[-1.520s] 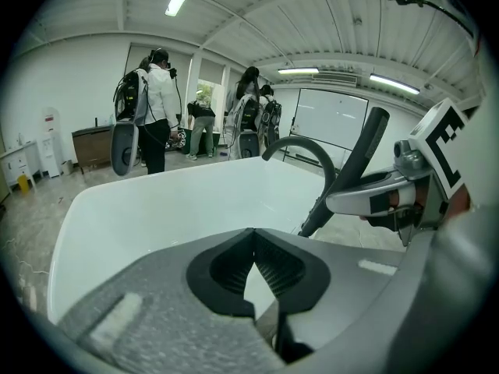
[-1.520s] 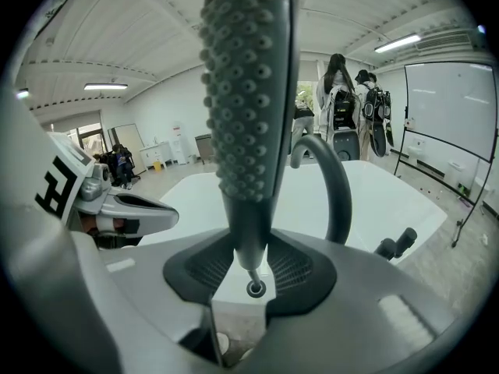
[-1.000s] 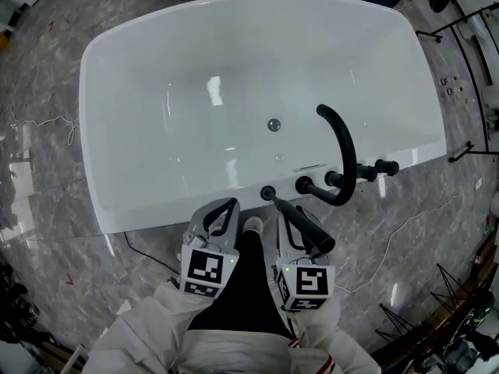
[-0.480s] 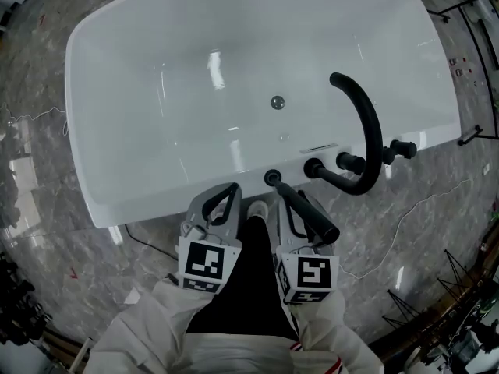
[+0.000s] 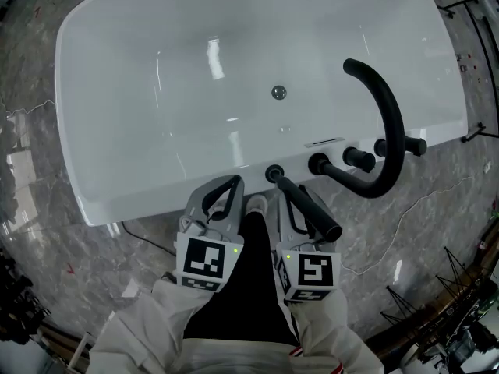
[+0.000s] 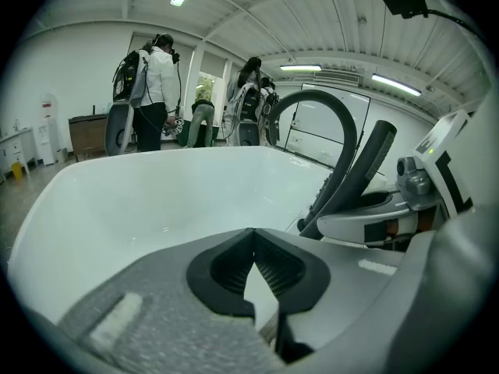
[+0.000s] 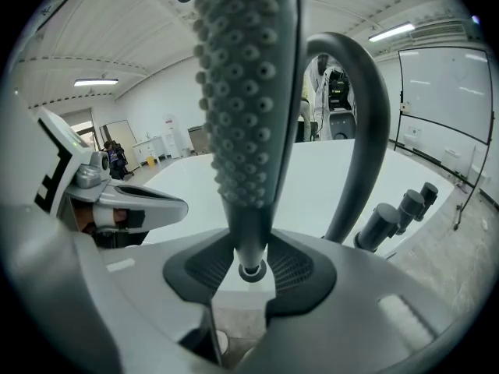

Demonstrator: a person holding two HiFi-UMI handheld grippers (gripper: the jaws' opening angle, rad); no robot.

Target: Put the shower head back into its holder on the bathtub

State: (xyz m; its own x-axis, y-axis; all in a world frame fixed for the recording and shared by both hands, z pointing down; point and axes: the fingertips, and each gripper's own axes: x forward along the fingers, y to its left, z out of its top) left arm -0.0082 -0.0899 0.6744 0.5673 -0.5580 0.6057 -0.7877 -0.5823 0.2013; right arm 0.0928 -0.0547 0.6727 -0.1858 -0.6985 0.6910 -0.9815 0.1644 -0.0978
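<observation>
Black wand-shaped shower head (image 5: 309,208) is pinched at its narrow end in your right gripper's (image 7: 251,265) jaws, tip just short of the round black holder (image 5: 273,173) on the white bathtub (image 5: 117,131) rim. Your left gripper (image 6: 253,240), beside that holder, has its jaws pressed together on nothing.

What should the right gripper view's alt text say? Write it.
The right claw grips a black shower head by its narrow end, studded face rising mid-frame. Behind: white bathtub, curved black spout and knobs at right, left gripper at left.
</observation>
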